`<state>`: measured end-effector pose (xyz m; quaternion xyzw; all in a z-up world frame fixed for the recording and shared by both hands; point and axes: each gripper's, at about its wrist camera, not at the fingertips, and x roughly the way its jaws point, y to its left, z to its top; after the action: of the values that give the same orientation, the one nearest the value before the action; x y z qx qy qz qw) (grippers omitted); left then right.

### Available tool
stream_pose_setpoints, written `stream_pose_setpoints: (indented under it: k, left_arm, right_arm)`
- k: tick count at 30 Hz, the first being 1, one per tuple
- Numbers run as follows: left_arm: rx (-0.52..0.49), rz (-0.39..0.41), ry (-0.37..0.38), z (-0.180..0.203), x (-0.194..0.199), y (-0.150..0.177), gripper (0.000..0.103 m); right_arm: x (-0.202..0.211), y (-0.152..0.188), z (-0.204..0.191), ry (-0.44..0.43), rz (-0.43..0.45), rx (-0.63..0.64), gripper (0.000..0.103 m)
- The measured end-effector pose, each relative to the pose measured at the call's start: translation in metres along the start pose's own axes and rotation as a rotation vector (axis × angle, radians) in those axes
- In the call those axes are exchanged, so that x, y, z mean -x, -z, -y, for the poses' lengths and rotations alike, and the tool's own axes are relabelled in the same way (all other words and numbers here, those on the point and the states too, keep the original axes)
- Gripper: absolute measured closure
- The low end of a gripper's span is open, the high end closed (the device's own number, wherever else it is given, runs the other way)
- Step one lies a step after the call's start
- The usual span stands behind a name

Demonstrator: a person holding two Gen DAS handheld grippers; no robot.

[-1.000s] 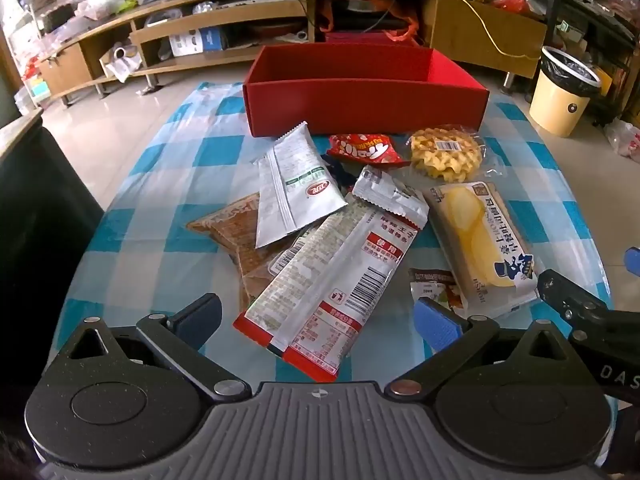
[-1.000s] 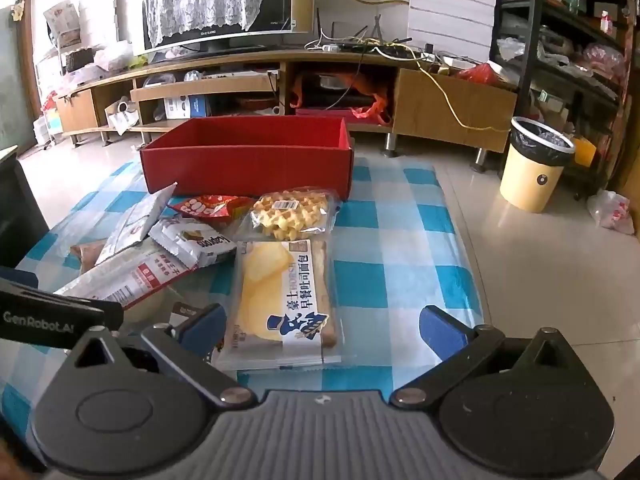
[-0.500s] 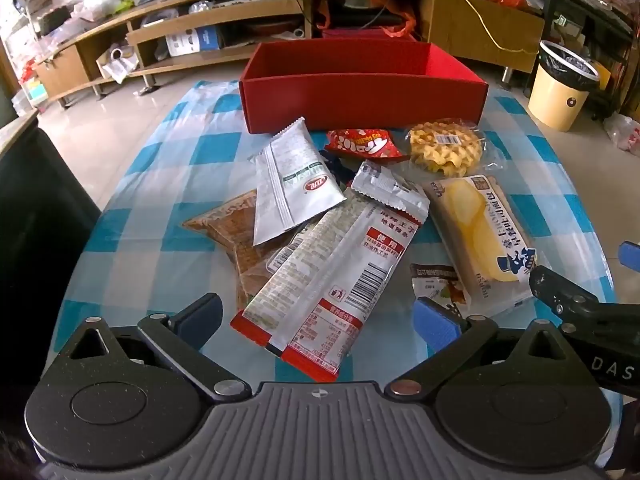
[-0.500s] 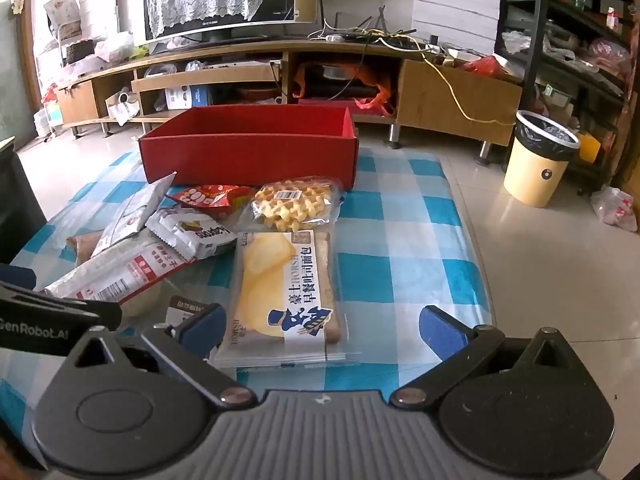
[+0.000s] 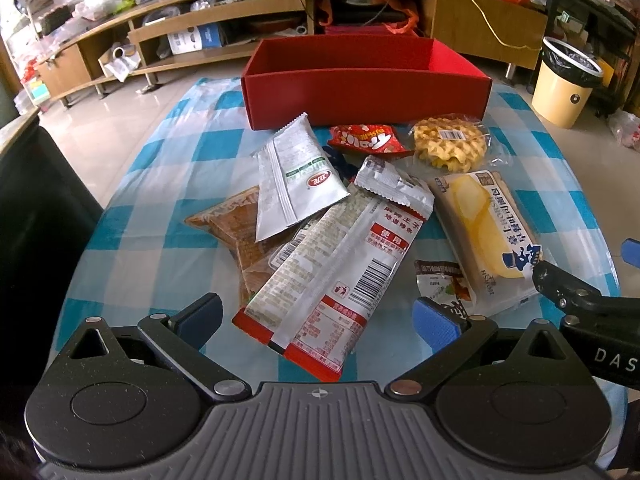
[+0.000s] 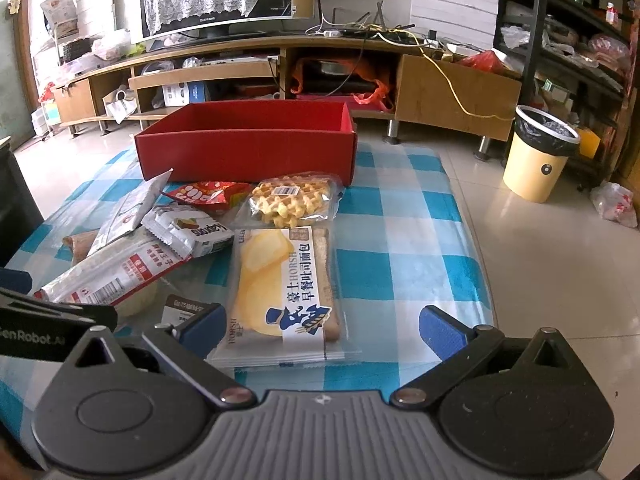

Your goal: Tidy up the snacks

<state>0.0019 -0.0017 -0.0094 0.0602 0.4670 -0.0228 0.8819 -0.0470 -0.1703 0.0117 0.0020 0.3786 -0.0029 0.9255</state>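
An empty red box (image 5: pixel 366 80) (image 6: pixel 248 146) stands at the far end of a blue checked table (image 5: pixel 160 256). Before it lie snack packs: a long red-and-white pack (image 5: pixel 336 276), a white sachet (image 5: pixel 298 180), a brown pack (image 5: pixel 236 224), a red bag (image 5: pixel 366 140), a waffle (image 5: pixel 450 146) (image 6: pixel 292 200), a toast bread pack (image 5: pixel 486 232) (image 6: pixel 288 292) and a small brown packet (image 5: pixel 440 284). My left gripper (image 5: pixel 316 320) is open just before the long pack. My right gripper (image 6: pixel 320 330) is open around the near end of the bread pack.
A yellow bin (image 6: pixel 538 154) stands on the floor to the right. A wooden TV cabinet (image 6: pixel 280 76) runs behind the table. A dark chair (image 5: pixel 36 216) is at the table's left edge. The table's right edge (image 6: pixel 476 248) drops to tiled floor.
Both grippers have moved forward and slightly lower toward the snacks. The right gripper's fingers now flank the near end of the bread pack. No snack has moved.
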Motion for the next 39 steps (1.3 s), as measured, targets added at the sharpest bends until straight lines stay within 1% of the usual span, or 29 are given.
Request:
stream_pose_setpoints:
  k: [25,39]
  left_arm:
    - [-0.009,-0.008,0.004,0.0017,-0.0014,0.0003,0.001]
    - [-0.014,-0.007,0.007,0.0028,-0.0047,-0.0024,0.003]
  right_arm:
    - [-0.0039,0.0006,-0.0020,-0.003,-0.013,0.009,0.003]
    - [-0.0066,0.0011,-0.0025,-0.007,-0.025,0.013,0.004]
